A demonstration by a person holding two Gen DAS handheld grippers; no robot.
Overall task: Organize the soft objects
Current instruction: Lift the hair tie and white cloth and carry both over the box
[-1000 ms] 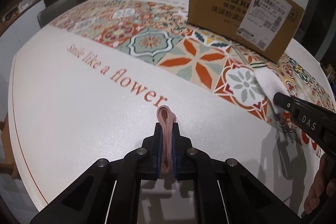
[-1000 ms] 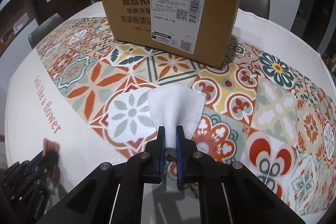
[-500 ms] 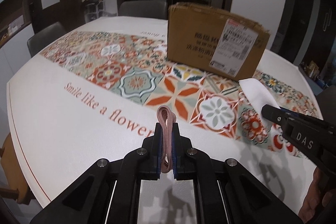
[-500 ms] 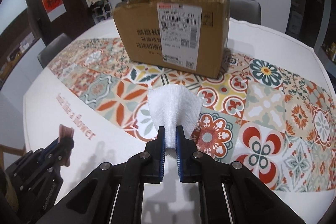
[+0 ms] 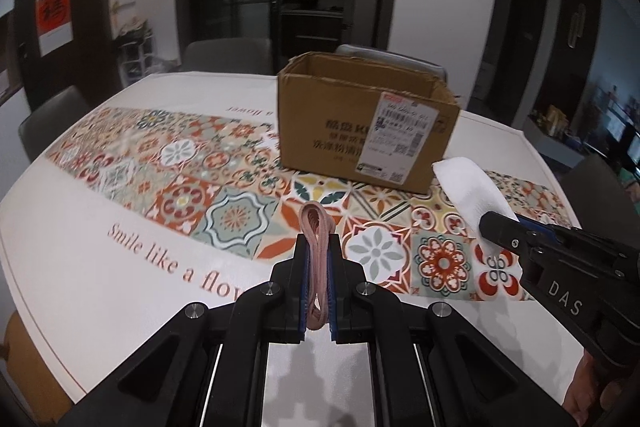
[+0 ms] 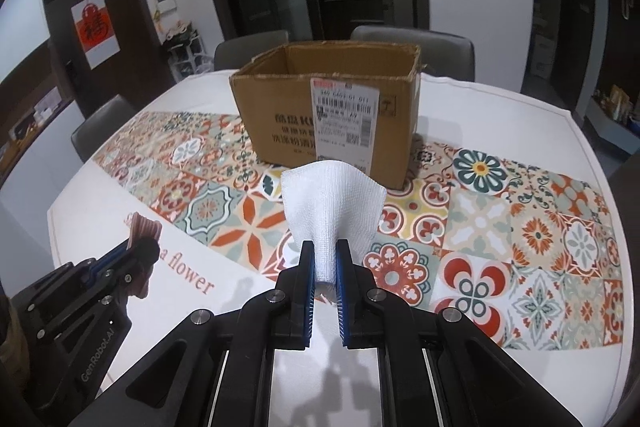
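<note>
Lettering in red-brown script on the white desk (image 5: 72,267) read "Smile like a flow", the rest hidden behind the left gripper (image 5: 318,247); the right wrist view showed "a flower". "DAS" was printed on the right gripper (image 6: 324,251) body in the left view, and "GenRobot.AI" on the left gripper body in the right view. An open-topped box (image 6: 280,119) stood on the desk's tiled runner (image 6: 520,227), carrying dark Chinese print with the letter "K" and a white shipping label (image 6: 344,119) with barcodes; its small digits looked like "340 0403-01 011", not sharp enough to be sure. A red sign (image 6: 94,27) with a Chinese character hung on a dark door behind. The left gripper was clenched on a pink band (image 5: 317,267), a looped bundle of thin strands sticking up past the fingertips, held above the desk. The right gripper was clamped on a white cloth (image 6: 332,203), a woven, waffle-textured piece fanning upward from the pinch, held above the runner in front of the box.
</note>
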